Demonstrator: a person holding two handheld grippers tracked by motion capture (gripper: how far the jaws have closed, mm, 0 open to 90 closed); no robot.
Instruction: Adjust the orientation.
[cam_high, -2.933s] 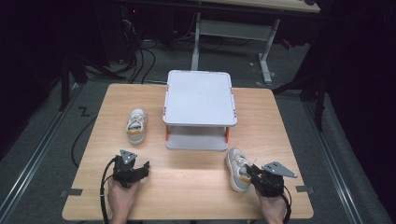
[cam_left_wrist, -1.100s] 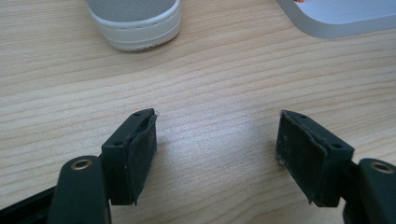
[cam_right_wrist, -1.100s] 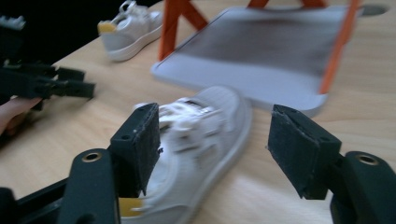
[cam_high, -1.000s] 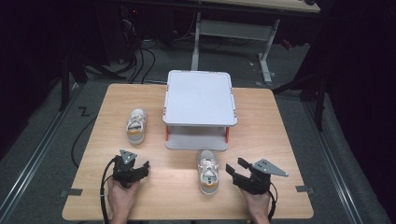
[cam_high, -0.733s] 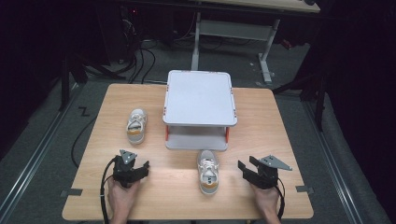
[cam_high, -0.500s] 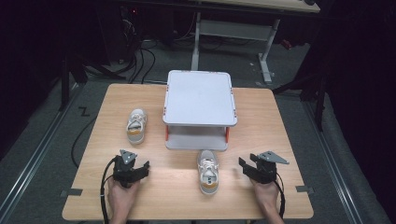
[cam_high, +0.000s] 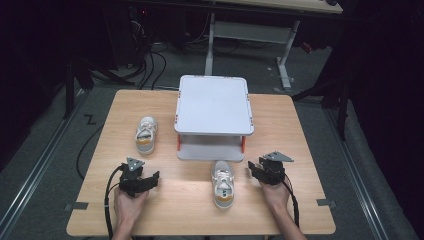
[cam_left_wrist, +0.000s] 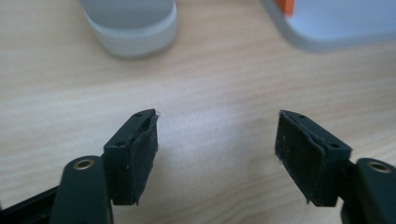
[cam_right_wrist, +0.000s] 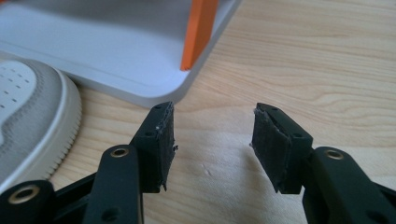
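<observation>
Left tool (cam_high: 152, 179) near counter (cam_high: 170, 220) front edge, jaws wide apart, nothing between. Shoe (cam_high: 145, 135) farther back, left of white two-tier stand (cam_high: 213, 104). Second shoe (cam_high: 222, 184) in front of stand, toe toward stand. Right tool (cam_high: 251, 168) just right of it, jaws just been closing, partly apart, gripping nothing.

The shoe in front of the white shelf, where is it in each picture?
High view: the shoe lies bottom middle, toe at the shelf, left of the right tool.
Left gripper view: I can't tell; a grey-white shoe end sits at the top left, maybe the other shoe.
Right gripper view: shoe at the left edge, beside the shelf base.
Shared landmark: the shelf's orange post.
</observation>
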